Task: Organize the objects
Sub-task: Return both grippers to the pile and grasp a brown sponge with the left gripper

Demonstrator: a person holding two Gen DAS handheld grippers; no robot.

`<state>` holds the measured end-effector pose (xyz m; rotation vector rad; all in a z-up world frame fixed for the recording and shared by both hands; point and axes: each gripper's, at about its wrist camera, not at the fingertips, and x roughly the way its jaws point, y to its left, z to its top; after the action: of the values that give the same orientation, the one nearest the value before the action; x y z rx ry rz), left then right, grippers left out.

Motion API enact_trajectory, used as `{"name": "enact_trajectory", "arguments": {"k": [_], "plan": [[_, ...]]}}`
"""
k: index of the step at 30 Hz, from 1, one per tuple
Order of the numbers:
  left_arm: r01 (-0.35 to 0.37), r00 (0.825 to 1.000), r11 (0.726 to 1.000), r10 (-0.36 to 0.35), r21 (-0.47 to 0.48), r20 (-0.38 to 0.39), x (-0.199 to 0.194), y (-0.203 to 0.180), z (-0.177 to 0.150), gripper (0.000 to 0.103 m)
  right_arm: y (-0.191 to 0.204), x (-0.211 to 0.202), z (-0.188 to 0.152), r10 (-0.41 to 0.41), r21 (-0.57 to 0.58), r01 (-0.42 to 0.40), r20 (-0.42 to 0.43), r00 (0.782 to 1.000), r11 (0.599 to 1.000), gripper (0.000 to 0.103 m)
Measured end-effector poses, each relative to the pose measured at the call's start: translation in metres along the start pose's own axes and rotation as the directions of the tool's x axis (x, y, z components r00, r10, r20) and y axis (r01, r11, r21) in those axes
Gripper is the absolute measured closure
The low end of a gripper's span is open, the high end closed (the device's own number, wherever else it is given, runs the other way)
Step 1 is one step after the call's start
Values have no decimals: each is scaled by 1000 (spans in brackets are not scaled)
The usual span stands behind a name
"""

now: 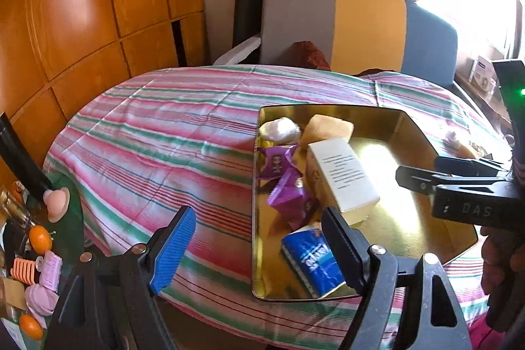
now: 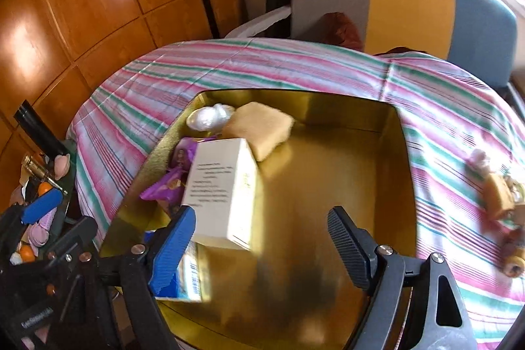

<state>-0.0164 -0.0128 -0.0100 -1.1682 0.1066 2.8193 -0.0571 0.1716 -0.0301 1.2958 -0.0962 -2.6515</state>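
Sitting on the striped cloth (image 1: pixel 157 127) of the table is a gold metal tray (image 1: pixel 410 218), octagonal with low walls and a mirror-bright floor. Its contents are bunched along the tray's left side: a white box (image 1: pixel 343 177) with printed text lying tilted, a tan sponge-like block (image 1: pixel 328 127) behind it, a crumpled clear plastic wad (image 1: pixel 280 128) in the far left corner, purple wrappers (image 1: pixel 283 182) beside the box, and a blue packet (image 1: pixel 311 264) at the near edge.

Left gripper (image 1: pixel 259 246): jaws spread wide, nothing between them. Blue-padded finger hangs over the cloth just left of the tray wall; black finger sits over the tray's near left part, overlapping the blue packet in view. Contact with it cannot be judged.

Right gripper (image 2: pixel 262 243): jaws also spread, empty. It hangs above the tray's near half; the white box (image 2: pixel 226 192) lies just ahead of the blue-padded finger, the bare gold floor ahead of the black one.

View differences: the right wrist view shows loose items on the cloth right of the tray (image 2: pixel 328 173), a tan wrapped piece (image 2: pixel 498 199) and small blurred sweets near it, barely seen from the left. The left wrist view shows the right gripper (image 1: pixel 423 176) from the side and the blue packet's full face; a side shelf with oranges (image 1: pixel 39 238) appears at its lower left.
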Motion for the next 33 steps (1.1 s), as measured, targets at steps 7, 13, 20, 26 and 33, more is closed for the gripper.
{"name": "enact_trajectory", "arguments": {"k": [7,13,20,26,33], "plan": [[27,1000,999,-28,45,10,-6,-20,3,23,-45,-29,-16,-64,45,62,37,997,997,17],[84,996,993,-84,87,-14,-3,-45,11,28,-98,-54,-25,-175,73,172,40,984,982,17],[204,979,970,-199,135,-48,0,-83,25,31,-192,-91,-38,-357,172,346,39,933,922,17],[322,947,915,-312,244,-79,-1,-144,38,32,-288,-117,-63,-500,339,471,-3,866,814,17],[432,901,855,-402,286,-160,13,-223,58,39,-362,-131,-101,-478,612,425,-87,874,666,17]]}}
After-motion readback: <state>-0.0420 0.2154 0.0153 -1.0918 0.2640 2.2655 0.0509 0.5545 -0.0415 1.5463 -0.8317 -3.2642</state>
